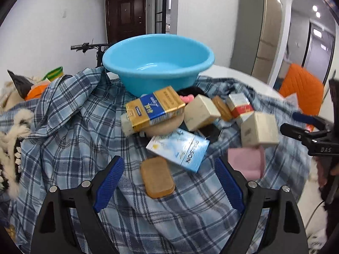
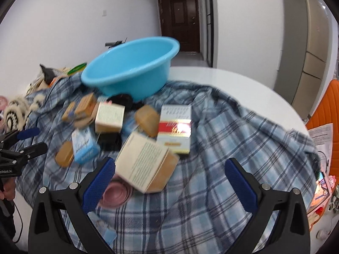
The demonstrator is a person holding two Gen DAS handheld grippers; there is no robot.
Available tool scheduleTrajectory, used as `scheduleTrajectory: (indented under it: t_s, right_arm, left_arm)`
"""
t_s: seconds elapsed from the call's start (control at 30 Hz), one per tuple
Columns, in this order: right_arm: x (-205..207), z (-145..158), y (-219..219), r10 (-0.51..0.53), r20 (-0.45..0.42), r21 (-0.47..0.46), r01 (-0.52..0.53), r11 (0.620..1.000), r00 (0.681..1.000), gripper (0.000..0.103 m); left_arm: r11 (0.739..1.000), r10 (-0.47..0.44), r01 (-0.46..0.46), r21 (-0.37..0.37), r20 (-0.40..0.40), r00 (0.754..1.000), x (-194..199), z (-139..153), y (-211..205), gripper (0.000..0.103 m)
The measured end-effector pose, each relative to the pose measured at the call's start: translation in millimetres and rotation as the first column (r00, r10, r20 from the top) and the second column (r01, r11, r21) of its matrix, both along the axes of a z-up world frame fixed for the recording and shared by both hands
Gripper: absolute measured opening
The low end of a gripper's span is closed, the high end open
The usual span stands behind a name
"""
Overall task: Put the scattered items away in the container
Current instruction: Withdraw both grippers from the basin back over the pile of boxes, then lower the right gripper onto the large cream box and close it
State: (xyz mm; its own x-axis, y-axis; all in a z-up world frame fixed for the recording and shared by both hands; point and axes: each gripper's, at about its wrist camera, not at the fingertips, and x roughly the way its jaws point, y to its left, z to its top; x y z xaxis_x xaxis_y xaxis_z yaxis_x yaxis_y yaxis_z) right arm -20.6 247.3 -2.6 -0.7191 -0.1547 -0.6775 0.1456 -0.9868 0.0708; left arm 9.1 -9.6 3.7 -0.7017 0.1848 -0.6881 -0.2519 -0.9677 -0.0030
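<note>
A light blue basin (image 1: 157, 63) (image 2: 131, 72) stands on a plaid cloth (image 1: 70, 127) at the far side. Before it lie scattered items: a gold-and-blue pack (image 1: 155, 108), a pale blue pack (image 1: 179, 148), an amber soap bar (image 1: 157, 176), cream boxes (image 1: 259, 130), a red-and-white pack (image 2: 174, 129) and a pink roll (image 2: 115, 192). My left gripper (image 1: 168, 160) is open, hanging just above the amber soap bar and the pale blue pack. My right gripper (image 2: 170, 162) is open too; a cream box (image 2: 146, 160) lies between its fingers, close to the left one.
The cloth covers a round white table (image 2: 233, 78). An orange chair (image 1: 300, 89) stands at the right with papers (image 2: 322, 135) on it. A furry black-and-white item (image 1: 8, 148) and other clutter lie at the left. Each gripper shows at the edge of the other's view.
</note>
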Motion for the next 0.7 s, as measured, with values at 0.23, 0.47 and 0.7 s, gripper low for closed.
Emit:
scheduleTrajectory:
  t_s: [0.23, 0.47, 0.7]
  right_arm:
    - [-1, -5, -7, 0.020, 0.012, 0.034, -0.021, 0.999, 1.000, 0.103]
    - [0, -4, -8, 0.035, 0.015, 0.059, -0.035, 0.998, 0.999, 0.103]
    - [-6, 3, -22, 0.068, 0.007, 0.023, -0.068, 0.997, 0.998, 0.103]
  left_arm:
    - [1.000, -0.021, 0.021, 0.001, 0.062, 0.998, -13, -9, 4, 0.089]
    - [0.997, -0.011, 0.014, -0.077, 0.044, 0.999, -17, -4, -2, 0.089]
    - [0.995, -0.035, 0.041, -0.092, 0.071, 0.997, -20, -16, 4, 0.089]
